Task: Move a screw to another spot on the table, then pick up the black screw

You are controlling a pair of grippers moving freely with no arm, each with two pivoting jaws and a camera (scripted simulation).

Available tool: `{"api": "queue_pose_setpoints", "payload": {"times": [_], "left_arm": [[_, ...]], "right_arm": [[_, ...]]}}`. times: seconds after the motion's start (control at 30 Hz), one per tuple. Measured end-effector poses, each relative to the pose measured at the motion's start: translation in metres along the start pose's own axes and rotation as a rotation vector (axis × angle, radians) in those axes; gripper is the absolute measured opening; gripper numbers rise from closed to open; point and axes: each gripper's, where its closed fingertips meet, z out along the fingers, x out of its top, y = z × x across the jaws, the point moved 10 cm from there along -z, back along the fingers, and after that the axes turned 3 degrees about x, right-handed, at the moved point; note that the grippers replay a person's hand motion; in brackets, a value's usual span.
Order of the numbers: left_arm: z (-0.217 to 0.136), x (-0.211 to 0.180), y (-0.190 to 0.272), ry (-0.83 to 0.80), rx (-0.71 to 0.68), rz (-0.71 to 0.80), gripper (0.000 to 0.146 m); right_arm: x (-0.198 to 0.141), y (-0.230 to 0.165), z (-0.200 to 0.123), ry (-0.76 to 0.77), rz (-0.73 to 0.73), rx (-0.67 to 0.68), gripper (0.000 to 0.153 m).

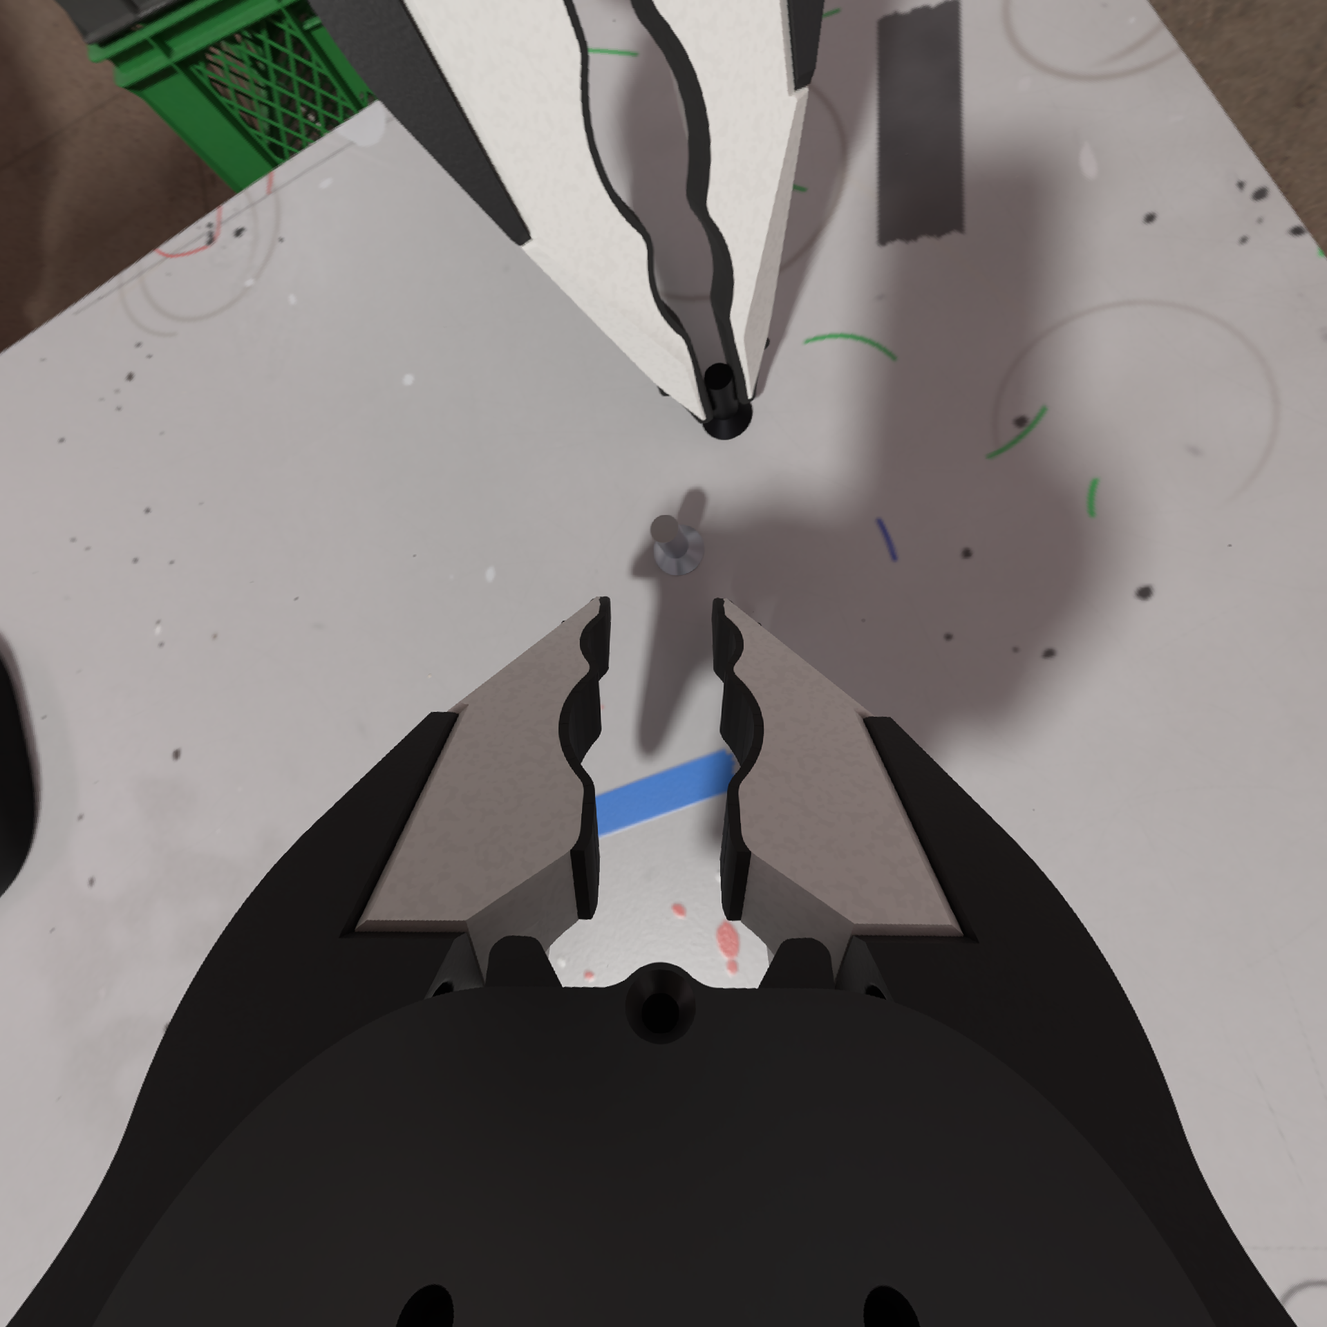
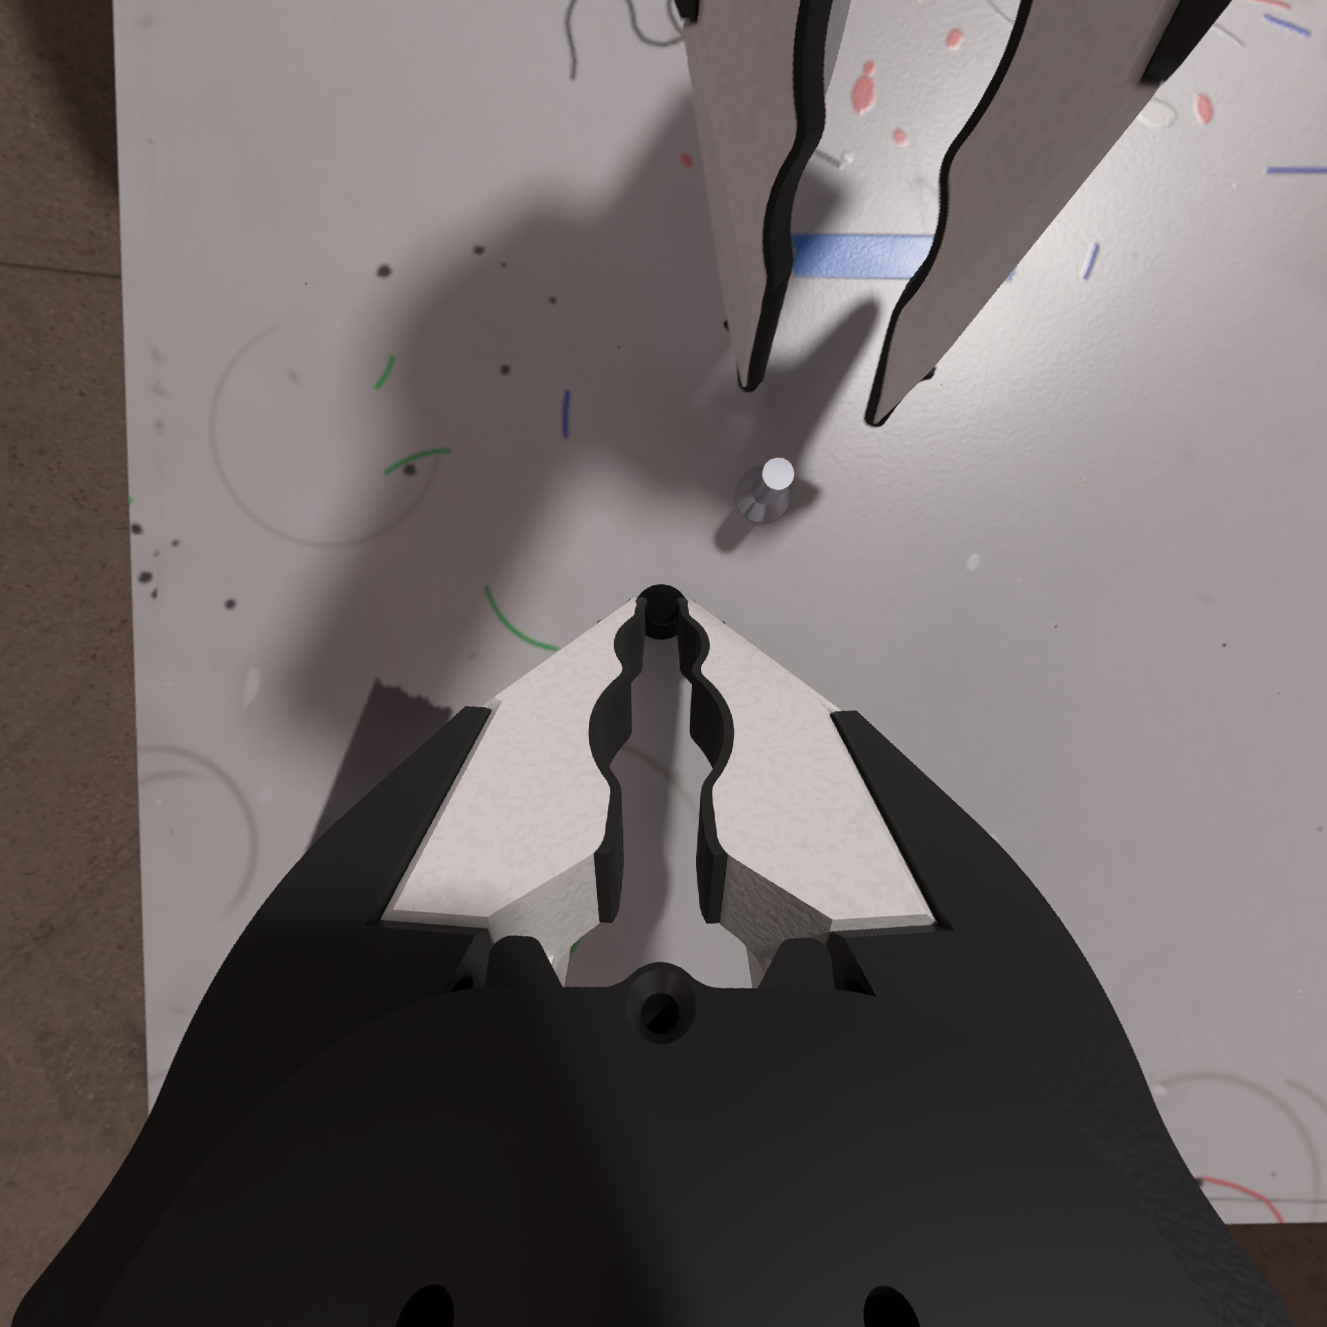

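Note:
A silver screw [image 1: 675, 549] stands on its head on the white table, just beyond the tips of my left gripper [image 1: 660, 607], which is open and empty. It also shows in the right wrist view [image 2: 765, 492]. My right gripper [image 2: 660, 610] is shut on the black screw [image 2: 659, 609], pinched at the fingertips. In the left wrist view the right gripper [image 1: 722, 409] comes in from the top with the black screw [image 1: 724, 406] at its tips, beyond the silver screw. In the right wrist view the left gripper [image 2: 815, 402] hangs open beyond the silver screw.
A green crate [image 1: 244, 93] stands off the table's far left corner. A dark tape strip [image 1: 919, 129] and a blue tape strip [image 1: 660, 790] lie flat on the white table [image 1: 287, 503]. The table's left edge [image 2: 122, 646] meets brown floor.

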Motion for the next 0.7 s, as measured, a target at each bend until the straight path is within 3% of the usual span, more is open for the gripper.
{"api": "queue_pose_setpoints", "payload": {"times": [0.17,0.33,0.7], "left_arm": [[0.009,-0.002,0.001,-0.011,-0.044,0.01,0.024],[0.014,-0.003,0.002,0.014,-0.059,-0.014,0.003],[0.015,-0.005,0.002,0.044,-0.071,-0.057,0.0]], "right_arm": [[-0.001,0.001,0.0,0.007,-0.001,-0.003,0.008],[-0.001,0.001,0.0,0.009,-0.004,-0.004,0.008],[-0.001,0.001,0.0,0.014,0.0,-0.01,0.008]]}}
